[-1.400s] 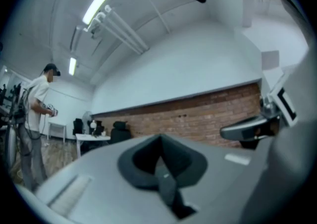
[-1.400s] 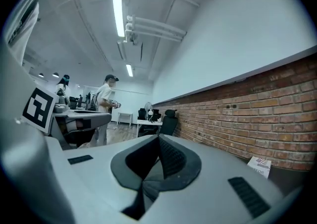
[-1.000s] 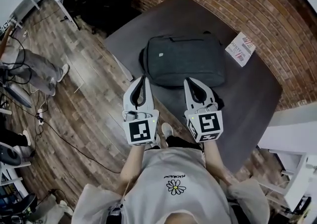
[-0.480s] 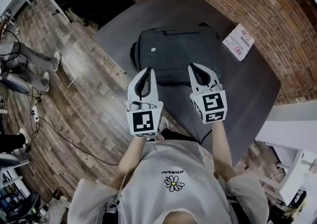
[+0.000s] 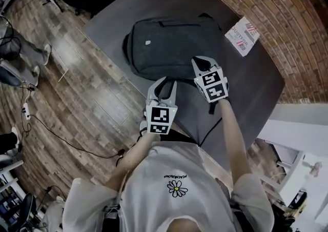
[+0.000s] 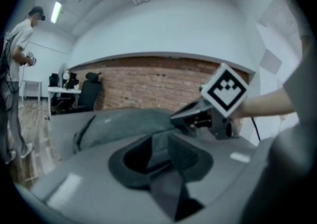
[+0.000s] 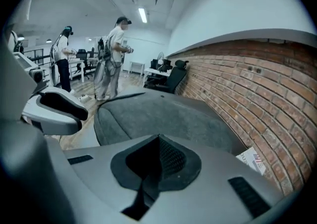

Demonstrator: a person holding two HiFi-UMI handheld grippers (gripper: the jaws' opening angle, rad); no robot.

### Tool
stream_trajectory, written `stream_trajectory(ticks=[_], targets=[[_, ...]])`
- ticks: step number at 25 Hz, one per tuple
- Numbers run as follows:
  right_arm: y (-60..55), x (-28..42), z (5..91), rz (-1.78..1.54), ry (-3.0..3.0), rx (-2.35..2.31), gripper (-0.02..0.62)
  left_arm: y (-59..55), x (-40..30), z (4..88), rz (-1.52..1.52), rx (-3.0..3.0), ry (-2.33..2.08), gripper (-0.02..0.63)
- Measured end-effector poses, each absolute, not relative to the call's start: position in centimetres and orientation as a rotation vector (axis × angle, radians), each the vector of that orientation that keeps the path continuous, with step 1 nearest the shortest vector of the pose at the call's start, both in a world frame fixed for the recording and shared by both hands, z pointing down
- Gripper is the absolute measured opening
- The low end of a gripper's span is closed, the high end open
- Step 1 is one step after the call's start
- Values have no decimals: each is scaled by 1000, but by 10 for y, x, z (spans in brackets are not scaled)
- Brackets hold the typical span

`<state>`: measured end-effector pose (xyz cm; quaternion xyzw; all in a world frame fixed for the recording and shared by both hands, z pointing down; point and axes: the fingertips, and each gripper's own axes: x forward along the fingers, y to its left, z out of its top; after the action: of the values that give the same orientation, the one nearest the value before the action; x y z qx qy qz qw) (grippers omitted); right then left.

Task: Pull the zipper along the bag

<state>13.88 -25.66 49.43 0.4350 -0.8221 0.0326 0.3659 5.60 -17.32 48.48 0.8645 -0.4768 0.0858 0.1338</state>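
A dark grey backpack lies flat on the grey table. My left gripper hovers at the bag's near edge, and its jaws have just been opening; they stand apart with nothing between them. In the left gripper view the left gripper points nearly level at the bag. My right gripper is shut and empty, with its tips over the bag's near right corner. The right gripper looks down along the bag's top. I cannot pick out the zipper pull.
A white printed booklet lies on the table beside the brick wall. Wooden floor with cables lies left of the table. Two people stand further back in the room, near desks and office chairs.
Both grippers have moved forward and down, from in front of the bag to its near edge. The left jaws went from shut to open. The right jaws stayed shut.
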Motion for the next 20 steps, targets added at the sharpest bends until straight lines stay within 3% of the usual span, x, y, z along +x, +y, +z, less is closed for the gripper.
stream_trajectory(ticks=[12,20], targets=[[-265,138,523,219,-2048,1019,0,-167,121,589,491,2374,-1125,141],[-266,138,524,322,-2067,1042,0,-185,129,600,486,2207,-1172,155]])
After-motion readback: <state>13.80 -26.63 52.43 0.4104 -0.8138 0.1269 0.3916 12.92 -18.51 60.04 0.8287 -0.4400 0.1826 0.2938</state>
